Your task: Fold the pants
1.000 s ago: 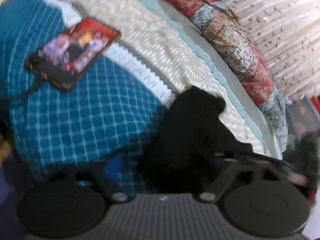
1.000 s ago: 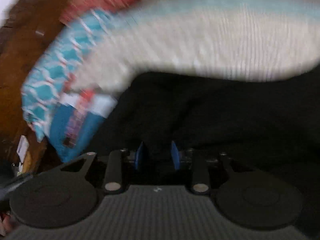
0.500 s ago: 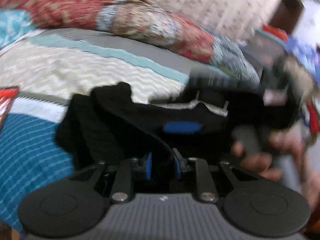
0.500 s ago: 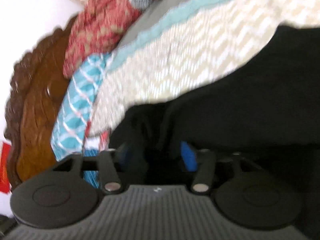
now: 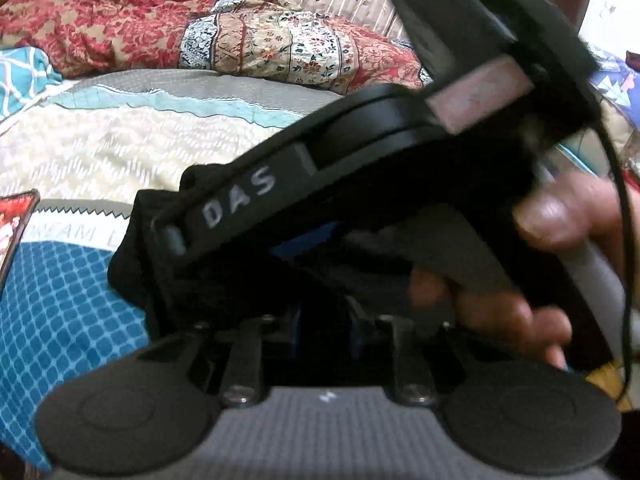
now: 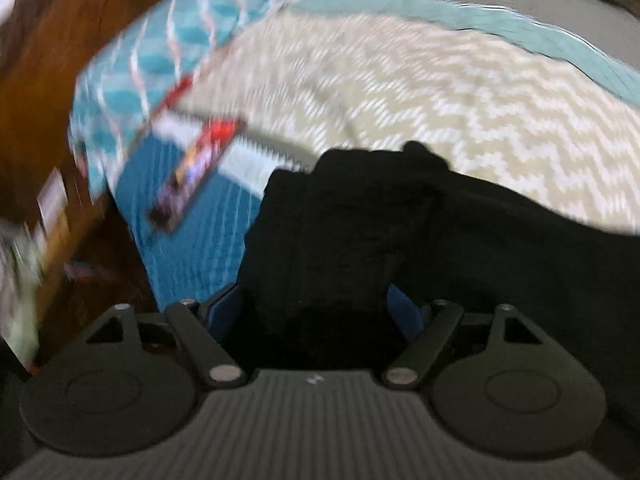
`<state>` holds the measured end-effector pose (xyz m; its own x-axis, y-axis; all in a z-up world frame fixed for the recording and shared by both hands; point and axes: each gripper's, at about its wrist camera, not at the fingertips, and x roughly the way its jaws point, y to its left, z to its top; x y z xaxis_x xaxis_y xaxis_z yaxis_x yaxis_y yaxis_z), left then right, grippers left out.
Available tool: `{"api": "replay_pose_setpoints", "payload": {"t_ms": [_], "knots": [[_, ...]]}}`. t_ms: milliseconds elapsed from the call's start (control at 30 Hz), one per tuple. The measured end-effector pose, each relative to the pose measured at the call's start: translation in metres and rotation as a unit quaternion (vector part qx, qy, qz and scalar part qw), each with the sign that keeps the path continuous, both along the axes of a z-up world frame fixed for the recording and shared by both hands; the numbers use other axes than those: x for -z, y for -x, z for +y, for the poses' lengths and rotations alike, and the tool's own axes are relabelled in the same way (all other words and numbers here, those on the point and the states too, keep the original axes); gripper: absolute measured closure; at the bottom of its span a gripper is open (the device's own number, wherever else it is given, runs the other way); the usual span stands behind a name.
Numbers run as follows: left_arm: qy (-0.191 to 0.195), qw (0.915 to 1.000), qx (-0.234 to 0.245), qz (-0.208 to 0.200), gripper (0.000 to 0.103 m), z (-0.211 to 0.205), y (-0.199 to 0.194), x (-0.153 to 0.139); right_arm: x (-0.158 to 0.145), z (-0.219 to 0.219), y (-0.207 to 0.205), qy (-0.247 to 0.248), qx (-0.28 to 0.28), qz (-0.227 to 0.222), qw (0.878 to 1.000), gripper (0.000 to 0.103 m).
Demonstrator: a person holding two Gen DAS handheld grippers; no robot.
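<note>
left wrist view: black pants (image 5: pixel 168 264) on bed (image 5: pixel 120 148); left tool (image 5: pixel 324 326) pinches the cloth narrowly, likely anchoring the fold. right tool (image 6: pixel 316 312) spread wide, cloth between its blades, ungripped.

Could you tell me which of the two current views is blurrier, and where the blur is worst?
Right wrist view: heavily motion-smeared, worst at the left edge around the headboard; the black pants lack detail. Left wrist view: the quilt is sharp; only the right gripper crossing it is blurred.
</note>
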<state>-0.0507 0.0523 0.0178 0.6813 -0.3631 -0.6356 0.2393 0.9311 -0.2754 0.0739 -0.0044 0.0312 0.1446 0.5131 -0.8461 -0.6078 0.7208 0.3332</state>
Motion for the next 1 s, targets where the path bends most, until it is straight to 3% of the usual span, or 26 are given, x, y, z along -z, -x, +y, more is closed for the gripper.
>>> {"api": "replay_pose_setpoints", "payload": {"t_ms": [100,200,267,400,433,467,533,600,700,767,833,900,933,1000], "knots": [[-0.006,0.9999,0.009,-0.012,0.075,0.007,0.012,-0.001,-0.002,0.014,0.000,0.046,-0.036,-0.032,0.998,0.021],[-0.012,0.9998,0.002,-0.013,0.067,0.021,0.026,0.001,0.000,0.019,-0.002,0.057,-0.043,-0.034,0.997,0.021],[-0.002,1.0000,-0.004,-0.006,0.065,0.033,0.032,0.000,0.003,0.020,-0.003,0.059,-0.037,-0.033,0.997,0.021],[0.020,0.9981,-0.056,-0.014,0.046,0.071,0.034,-0.006,0.001,0.004,-0.002,0.033,0.011,-0.044,0.998,0.023],[0.030,0.9967,-0.075,-0.008,0.046,0.083,0.031,-0.005,-0.003,-0.004,-0.002,0.021,0.030,-0.060,0.998,0.031],[0.038,0.9945,-0.097,0.002,0.045,0.093,0.026,-0.003,-0.008,-0.011,-0.002,0.015,0.048,-0.079,0.996,0.047],[0.048,0.9917,-0.118,0.014,0.041,0.105,0.016,0.002,-0.011,-0.022,-0.012,0.011,0.085,-0.091,0.992,0.056],[0.046,0.9907,-0.128,0.010,0.017,0.107,0.006,0.006,-0.011,-0.033,-0.023,-0.006,0.116,-0.072,0.991,0.057],[0.039,0.9912,-0.126,0.015,0.008,0.101,-0.012,0.012,-0.013,-0.044,-0.026,-0.032,0.140,-0.052,0.988,0.056],[0.044,0.9916,-0.119,0.022,0.004,0.099,-0.023,0.016,-0.016,-0.051,-0.022,-0.057,0.149,-0.045,0.986,0.047],[0.058,0.9911,-0.116,0.030,0.007,0.100,-0.035,0.023,-0.017,-0.062,-0.017,-0.080,0.163,-0.039,0.983,0.042],[0.084,0.9902,-0.103,0.043,0.037,0.101,-0.046,0.030,-0.017,-0.070,-0.012,-0.093,0.176,-0.033,0.979,0.042],[0.088,0.9892,-0.107,0.048,0.041,0.102,-0.049,0.033,-0.016,-0.074,-0.010,-0.096,0.182,-0.027,0.978,0.042],[0.093,0.9887,-0.110,0.040,0.058,0.103,-0.051,0.032,-0.009,-0.077,-0.010,-0.096,0.190,-0.010,0.977,0.042]]}}
